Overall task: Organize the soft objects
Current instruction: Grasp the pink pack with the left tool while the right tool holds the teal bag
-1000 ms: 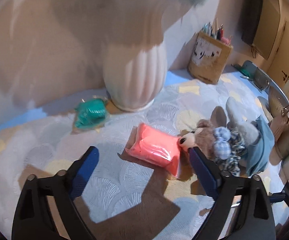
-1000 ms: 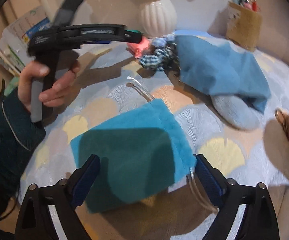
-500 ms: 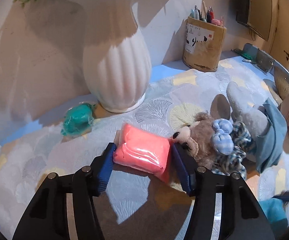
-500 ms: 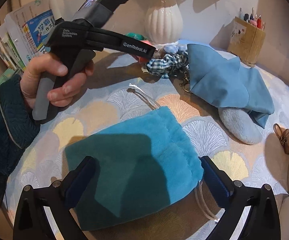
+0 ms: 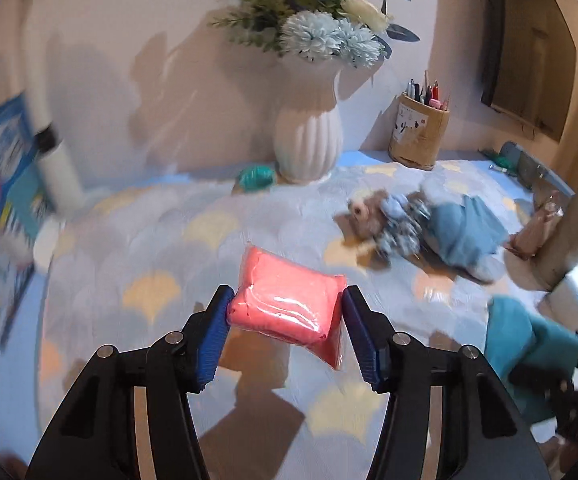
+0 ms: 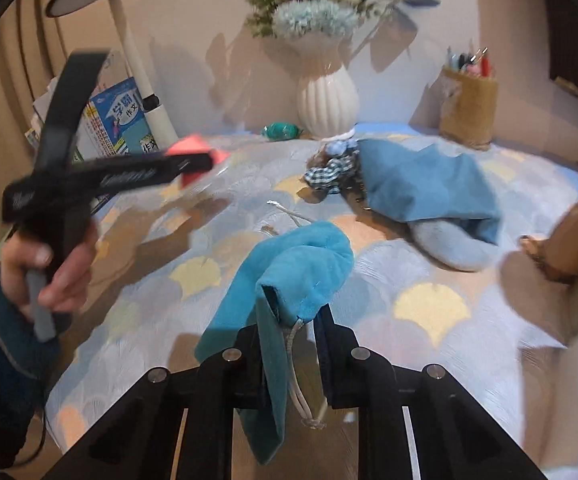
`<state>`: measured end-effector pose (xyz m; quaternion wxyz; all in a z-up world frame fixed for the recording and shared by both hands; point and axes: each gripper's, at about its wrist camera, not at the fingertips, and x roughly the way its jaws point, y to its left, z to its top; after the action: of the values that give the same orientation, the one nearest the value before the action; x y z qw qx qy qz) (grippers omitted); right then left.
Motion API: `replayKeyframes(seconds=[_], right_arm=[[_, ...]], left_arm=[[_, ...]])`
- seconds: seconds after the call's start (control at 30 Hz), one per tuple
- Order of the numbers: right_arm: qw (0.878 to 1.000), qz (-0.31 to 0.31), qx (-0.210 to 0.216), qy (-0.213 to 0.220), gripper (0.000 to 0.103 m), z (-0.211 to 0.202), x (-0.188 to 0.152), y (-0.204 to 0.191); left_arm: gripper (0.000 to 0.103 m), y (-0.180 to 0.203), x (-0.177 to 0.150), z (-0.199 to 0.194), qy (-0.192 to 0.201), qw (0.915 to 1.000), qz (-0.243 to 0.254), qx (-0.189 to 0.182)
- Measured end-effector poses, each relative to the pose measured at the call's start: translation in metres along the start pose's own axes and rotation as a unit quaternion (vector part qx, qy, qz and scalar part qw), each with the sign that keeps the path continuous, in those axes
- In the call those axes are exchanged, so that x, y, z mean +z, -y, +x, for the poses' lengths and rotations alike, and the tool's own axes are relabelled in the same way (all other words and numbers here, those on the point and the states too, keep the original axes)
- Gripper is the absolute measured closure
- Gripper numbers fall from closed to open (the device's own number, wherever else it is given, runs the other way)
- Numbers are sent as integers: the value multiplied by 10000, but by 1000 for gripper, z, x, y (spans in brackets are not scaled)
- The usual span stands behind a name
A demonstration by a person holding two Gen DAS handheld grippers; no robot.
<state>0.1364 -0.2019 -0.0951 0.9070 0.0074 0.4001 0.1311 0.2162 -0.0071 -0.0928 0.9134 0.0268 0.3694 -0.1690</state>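
My left gripper [image 5: 287, 312] is shut on a pink soft packet [image 5: 285, 306] and holds it above the table; the same packet [image 6: 193, 150] shows at the left gripper's tip in the right wrist view. My right gripper [image 6: 289, 344] is shut on the rim of a teal drawstring pouch [image 6: 289, 276], lifting its mouth off the table. The pouch [image 5: 529, 344] also shows at the lower right of the left wrist view. A plush bear in blue clothes [image 5: 421, 220] lies on the table, also in the right wrist view [image 6: 409, 188]. A small green packet [image 5: 255, 178] lies by the vase.
A white ribbed vase [image 5: 309, 148] with flowers stands at the back wall. A pen holder [image 5: 419, 138] stands to its right. Books [image 6: 121, 120] and a white lamp post [image 6: 145, 92] are at the left. A tan bag [image 6: 561, 240] is at the right edge.
My left gripper lifted the pink packet and drew it back from the bear. My right gripper went from open around the teal pouch to shut on its rim and raised it.
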Motion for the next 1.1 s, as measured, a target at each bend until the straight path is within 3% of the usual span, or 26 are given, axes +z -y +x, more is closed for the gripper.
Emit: replayKeyframes(seconds=[0.13,0.2,0.23,0.33,0.37,0.43,0.53,0.6,0.7,0.87,0.93,1.0,1.07,1.1], right_arm=[[9996,54,-153,-213,83,-12,-13,7],[9982,181,-212,-531,77,-6,-22,14],[9973,329,-182,-636,70,-4,-27,19],[9942,763,-40,-753,31,-5,-41,35],[9933,858,-64,-767,25,-8,-43,39],[9925,983,-1,-722,24,-16,-45,45],[9846,1416,733,-718,20,-17,-43,50],[9857,1439,557,-674,20,-13,-41,45],[9903,1131,-84,-802,20,0,-38,32],[9928,868,-231,-798,18,7,-40,8],[9939,626,-460,-781,19,10,-45,-2],[9920,119,-980,-786,42,15,-48,-18],[9942,-21,-826,-682,80,9,-46,-23],[9944,-7,-836,-645,84,6,-45,-21]], left_arm=[[50,13,-34,-13,15,9993,-335,-139],[50,17,-48,-13,48,9988,-455,-176],[50,19,-52,-11,1,9985,-510,-173],[50,22,-58,-5,-52,9988,-479,-62],[50,24,-57,-6,-1,9989,-459,-8],[50,24,-58,-7,39,9988,-489,-43],[49,21,-60,-7,16,9982,-583,-118],[49,19,-61,-8,35,9978,-654,-127],[49,18,-62,-8,21,9977,-675,-104],[48,24,-62,-8,36,9986,-522,-21],[48,24,-62,-9,55,9987,-499,19],[48,26,-62,-8,22,9989,-458,82],[48,30,-61,-7,-11,9992,-373,150],[48,32,-61,-7,-17,9993,-325,199]])
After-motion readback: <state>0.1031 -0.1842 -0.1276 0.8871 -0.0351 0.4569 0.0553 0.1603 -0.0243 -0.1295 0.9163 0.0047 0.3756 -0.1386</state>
